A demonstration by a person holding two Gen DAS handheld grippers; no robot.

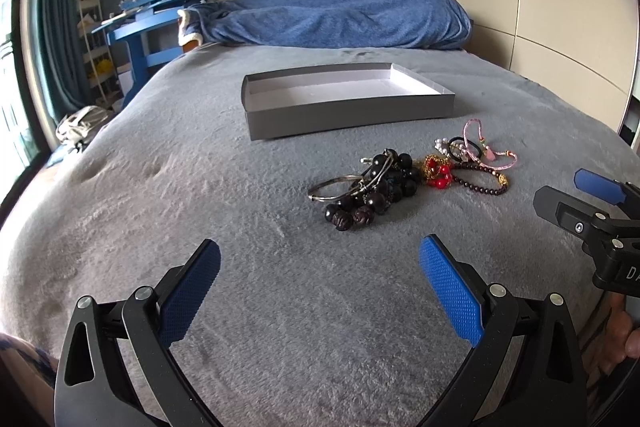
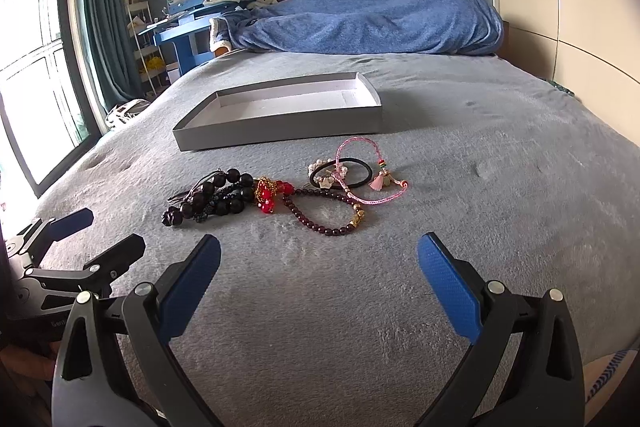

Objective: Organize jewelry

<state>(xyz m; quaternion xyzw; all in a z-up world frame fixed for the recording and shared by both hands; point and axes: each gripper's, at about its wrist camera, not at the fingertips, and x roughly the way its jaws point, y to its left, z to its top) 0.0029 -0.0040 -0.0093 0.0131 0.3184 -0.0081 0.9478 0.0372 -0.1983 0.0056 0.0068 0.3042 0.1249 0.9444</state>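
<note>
A plush grey blanket (image 1: 240, 211) with a short, brushed nap is spread over the bed, and a shallow rectangular grey box (image 1: 348, 113) of matte card with a pale lining is set on it. Nothing is seen inside the box. Just in front of the box, toward the cameras, the jewelry pile (image 1: 404, 179) is laid on the blanket: a string of large round black beads (image 1: 380, 187), glossy and some carved, is tangled with a thin silver metal bangle (image 1: 332, 187); beside these a cluster of shiny red beads (image 2: 268, 197) with gold filigree is seen, touching a loop of small dark garnet-coloured beads (image 2: 324, 215) with gold spacers. Nearer the box a black elastic hair tie (image 2: 352, 173), a small pearl piece (image 2: 324, 173) and a woven pink cord bracelet (image 2: 356, 167) with a pink tassel are overlapped.

The left gripper (image 1: 320, 267) is held spread wide above the blanket, short of the pile, with nothing between its blue dimpled pads. The right gripper (image 2: 320, 267) is likewise spread and empty. Partial white letters on the neighbouring tools cannot be read
</note>
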